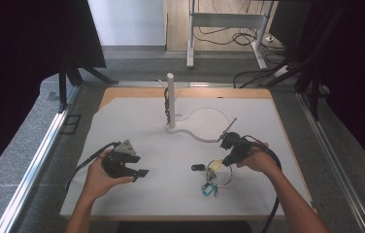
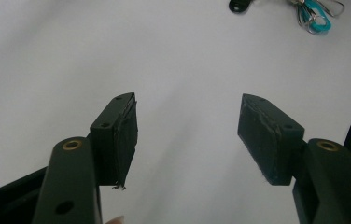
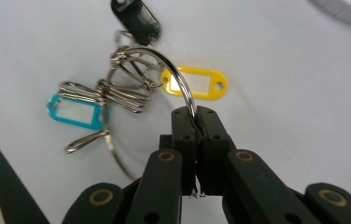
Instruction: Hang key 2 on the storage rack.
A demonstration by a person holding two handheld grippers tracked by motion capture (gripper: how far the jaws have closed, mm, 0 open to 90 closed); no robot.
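Note:
A large metal key ring [image 3: 164, 58] carries smaller rings with a black tag [image 3: 134, 18], a yellow tag [image 3: 197, 84] and a teal tag [image 3: 75, 112]. My right gripper [image 3: 194, 114] is shut on the big ring's wire, and the tags lie on or just over the white mat. In the high view the key ring [image 1: 218, 171] is at the mat's front right, under my right gripper [image 1: 225, 162]. My left gripper [image 1: 139, 166] is at the front left, open with nothing between its jaws [image 2: 187, 135]. The left gripper view catches the teal tag [image 2: 316, 21] far off.
A white post [image 1: 170, 102] stands on a base at the back middle of the white mat [image 1: 137, 121], with a curved white wire arm [image 1: 205, 138] running to the right of it. Metal rails [image 1: 40, 155] edge the table. Cables and desk legs lie beyond.

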